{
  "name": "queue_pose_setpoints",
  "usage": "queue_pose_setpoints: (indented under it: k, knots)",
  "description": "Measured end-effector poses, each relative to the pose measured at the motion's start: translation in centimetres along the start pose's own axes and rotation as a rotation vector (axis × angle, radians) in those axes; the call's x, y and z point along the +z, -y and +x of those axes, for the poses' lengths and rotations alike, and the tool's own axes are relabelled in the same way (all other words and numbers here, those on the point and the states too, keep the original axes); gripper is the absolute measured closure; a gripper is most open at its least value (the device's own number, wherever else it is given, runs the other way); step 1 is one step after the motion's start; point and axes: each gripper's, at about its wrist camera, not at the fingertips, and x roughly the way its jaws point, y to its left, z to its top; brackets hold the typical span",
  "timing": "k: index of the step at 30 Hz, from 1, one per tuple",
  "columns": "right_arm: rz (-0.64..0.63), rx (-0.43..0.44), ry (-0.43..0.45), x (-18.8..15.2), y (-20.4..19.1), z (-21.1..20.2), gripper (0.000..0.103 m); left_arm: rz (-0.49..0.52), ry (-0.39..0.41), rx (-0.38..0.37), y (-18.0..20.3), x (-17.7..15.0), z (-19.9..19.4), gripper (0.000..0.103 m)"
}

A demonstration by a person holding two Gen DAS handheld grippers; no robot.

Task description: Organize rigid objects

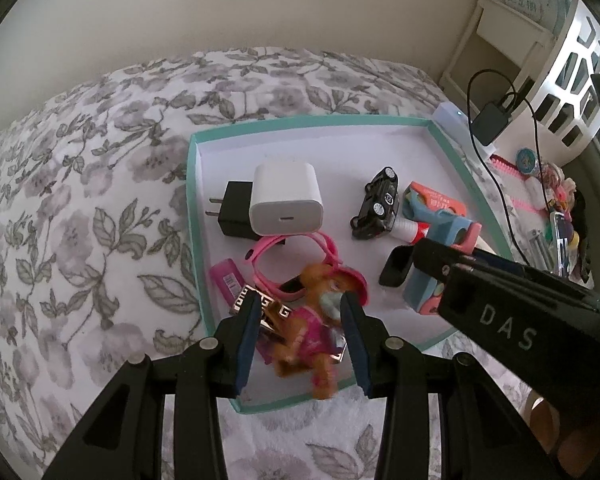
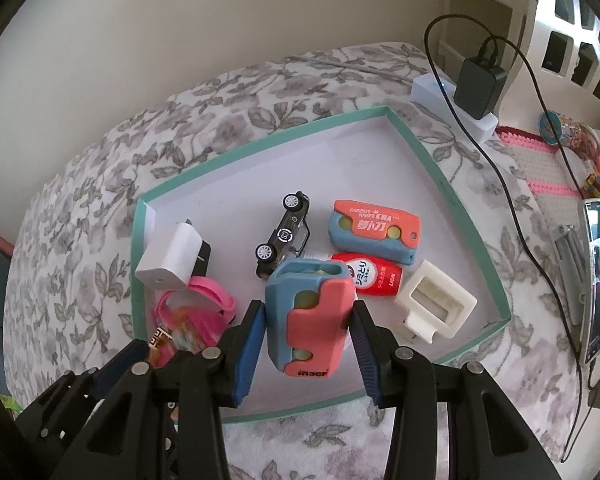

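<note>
Left wrist view: the left tongs (image 1: 303, 334) stand open over the near-left corner of the teal-rimmed tray (image 1: 194, 216), which lies on the flowered bed (image 1: 80, 200). A toy dog in pink (image 1: 312, 340) sits between the pads, motion-blurred; no pad visibly presses it, so I read it as not gripped. Risk: closing here could also catch the gold-patterned piece (image 1: 266, 310) or the pink watch strap (image 1: 288, 248) lying under and beside the dog, dragging them along. The tray's near rim is close, so a nudge could tip the dog out onto the soft bedding. The dog's outline and the piece beneath it are hard to make out; the right tongs' body covers much of the tray's near-right part. Right wrist view: the right tongs (image 2: 306, 344) straddle a blue-and-coral folding toy (image 2: 310, 320) standing on end in the tray's near middle. A small gap shows at each pad, so I judge the tongs open, not clamping. Risk: the upright toy looks top-heavy and could topple onto the red tube (image 2: 374, 278) or the toy car (image 2: 286, 234) if one pad touches first. The toy's base and the tray floor under it are hidden; the white charger (image 2: 172, 262) hides the black plug behind it.
</note>
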Motion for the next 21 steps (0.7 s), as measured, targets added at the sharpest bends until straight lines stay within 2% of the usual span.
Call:
queue_pose_setpoints:
  k: [7,14,21]
  knots:
    - [-0.004,0.003,-0.006,0.0,-0.1,0.2,0.057,-0.02,0.012,0.012,-0.7,0.1,-0.6,0.055]
    - [-0.006,0.003,-0.008,0.0,-0.1,0.3,0.057,-0.081,0.046,0.024,-2.1,0.6,-1.8,0.054]
    - [-0.008,0.0,-0.008,0.1,-0.2,0.4,0.056,-0.162,0.068,0.099,-4.5,0.7,-2.5,0.05]
